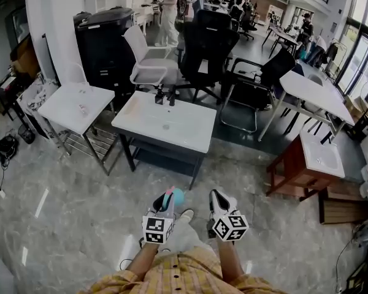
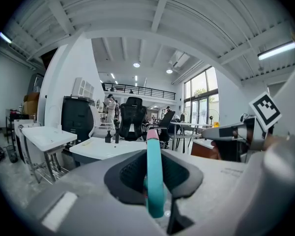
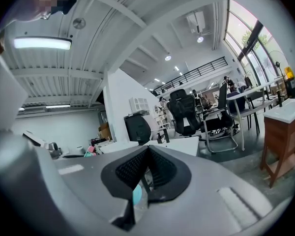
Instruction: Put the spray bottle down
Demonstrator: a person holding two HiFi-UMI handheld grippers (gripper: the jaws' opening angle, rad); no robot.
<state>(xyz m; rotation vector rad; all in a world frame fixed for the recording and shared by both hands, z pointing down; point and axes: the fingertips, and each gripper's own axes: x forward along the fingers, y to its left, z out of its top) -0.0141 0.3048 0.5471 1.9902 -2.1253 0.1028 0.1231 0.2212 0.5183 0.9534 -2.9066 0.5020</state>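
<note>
Spray bottle [image 2: 154,181] is clamped by the left gripper [image 1: 163,199]; right gripper [image 1: 216,195], at 3 o'clock, is closed, empty.

Spray bottle [image 2: 154,176] in left gripper view: only narrow teal strip with pink tip shows, lower end sunk between jaws closed on it. Head view: bottle body hidden behind left tongs [image 1: 162,202], just teal-and-pink top peeking out. Right gripper view: small teal patch [image 3: 136,194] in slit under closed right tongs [image 3: 147,154], identity unclear. Person cut off by bottom edge, only checked sleeves [image 1: 172,274] visible. Dark items [image 1: 165,95] at far edge of counter [image 1: 172,133] too small to name.
</note>
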